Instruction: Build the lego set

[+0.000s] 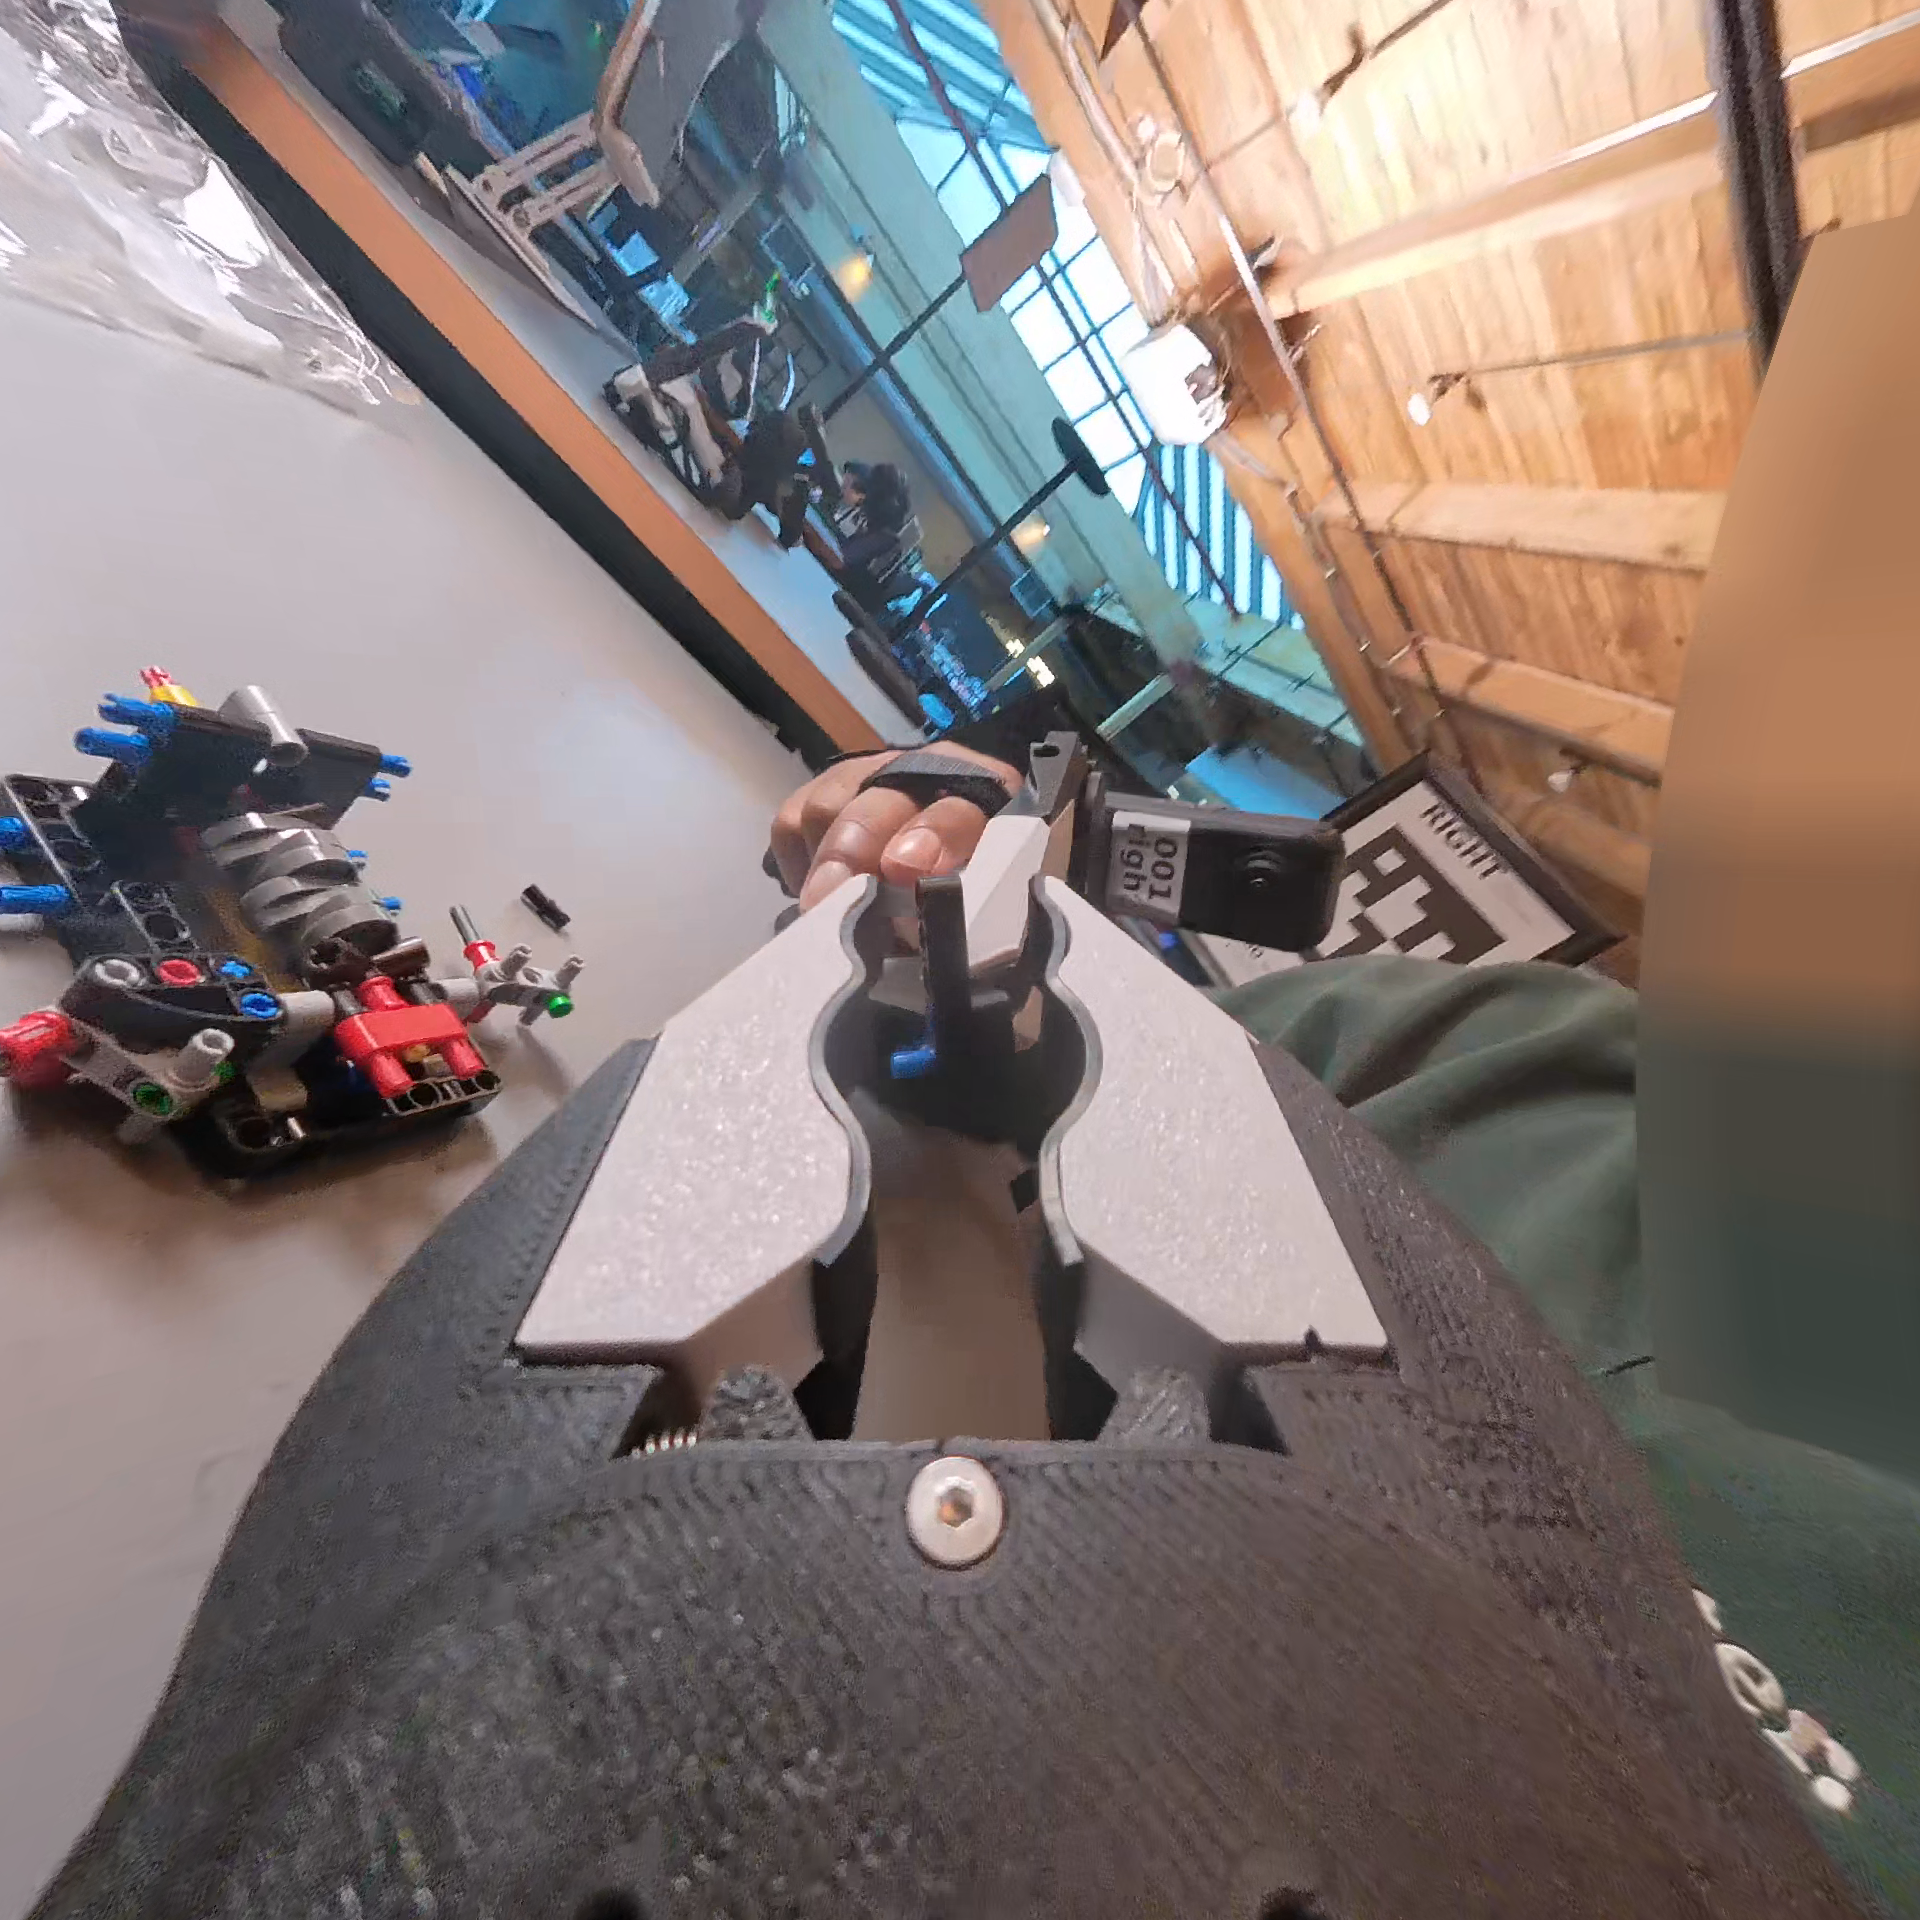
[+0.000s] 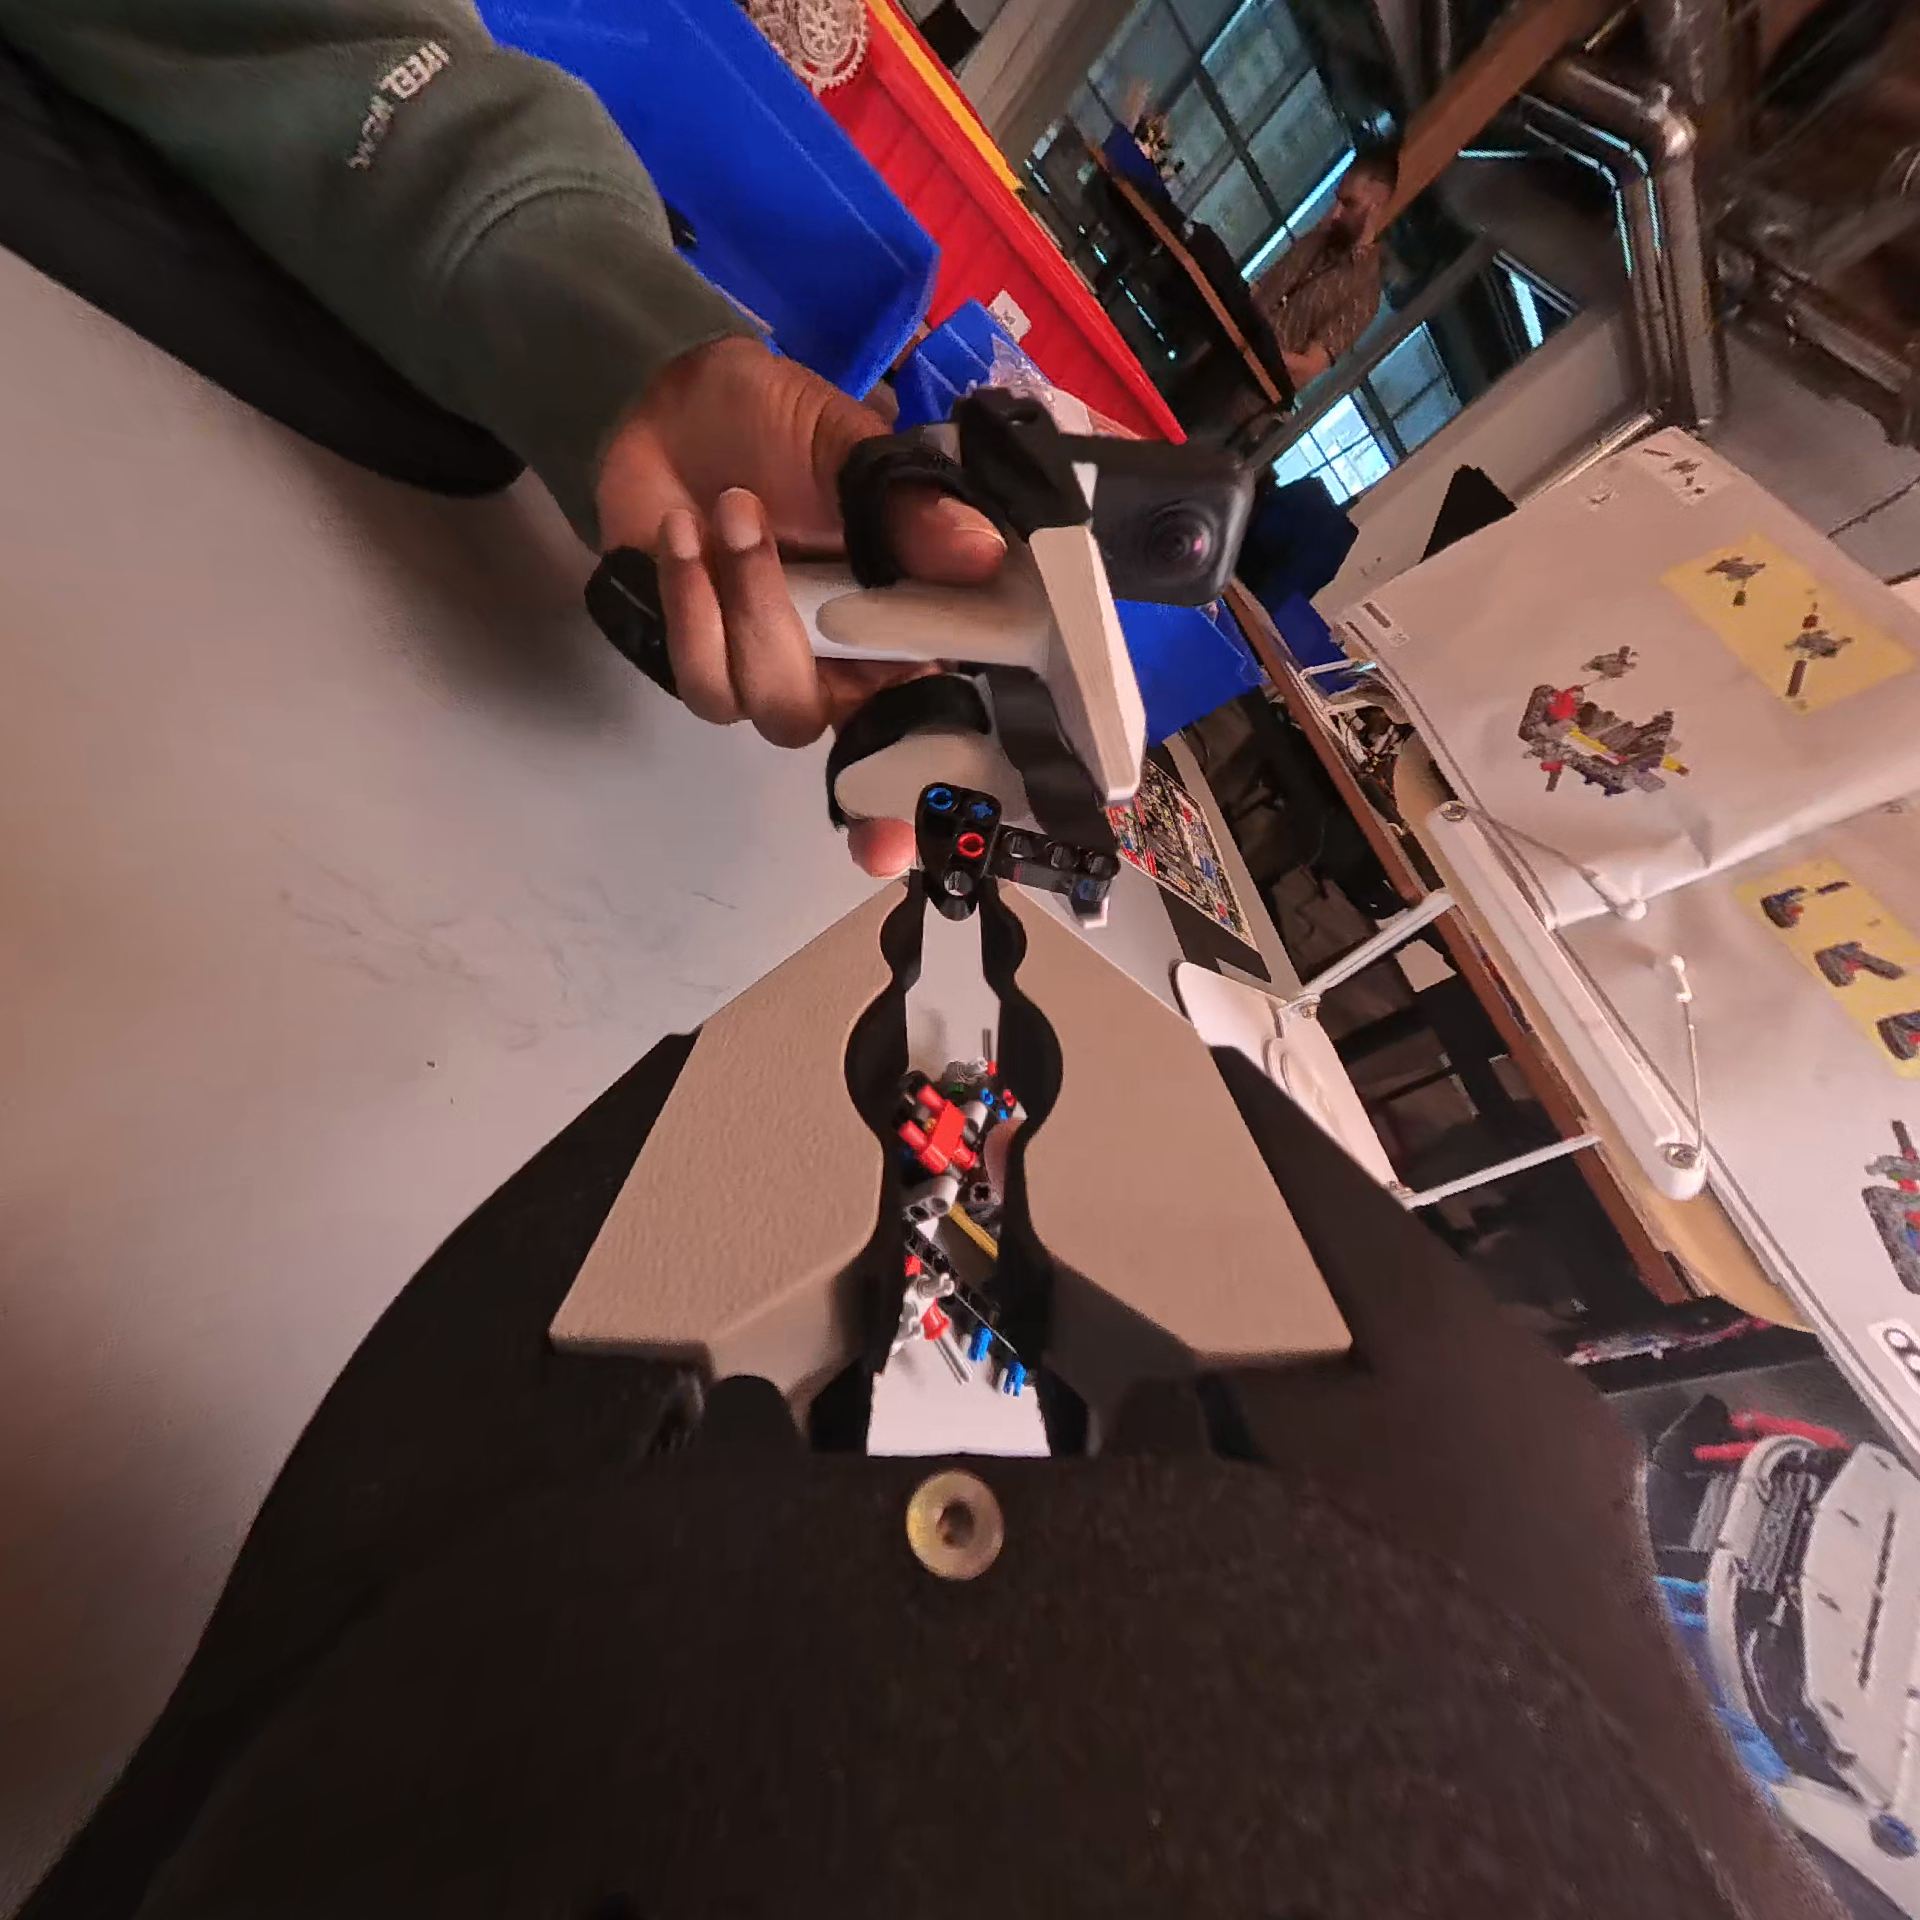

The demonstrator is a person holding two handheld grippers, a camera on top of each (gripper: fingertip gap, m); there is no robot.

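Note:
In the right wrist view my right gripper (image 2: 956, 899) is shut on a small black lego piece (image 2: 954, 847) with blue and red pins, from which a black beam (image 2: 1049, 857) sticks out sideways. My left gripper (image 1: 951, 894) meets it head-on in the air. Its jaws stand apart on either side of the piece, which shows edge-on (image 1: 943, 935) with a blue pin (image 1: 909, 1060). The half-built lego chassis (image 1: 239, 935) lies on the grey table (image 1: 416, 623) to the left. It also shows between the right fingers (image 2: 945, 1132).
A small black pin (image 1: 545, 904) and a grey connector (image 1: 520, 982) lie beside the chassis. A clear plastic bag (image 1: 135, 208) lies at the far left. The open instruction booklet (image 2: 1662, 727) stands on a holder; blue bins (image 2: 748, 187) and a lego box (image 2: 1787, 1621) are nearby. My left and right fingertips are right by each other.

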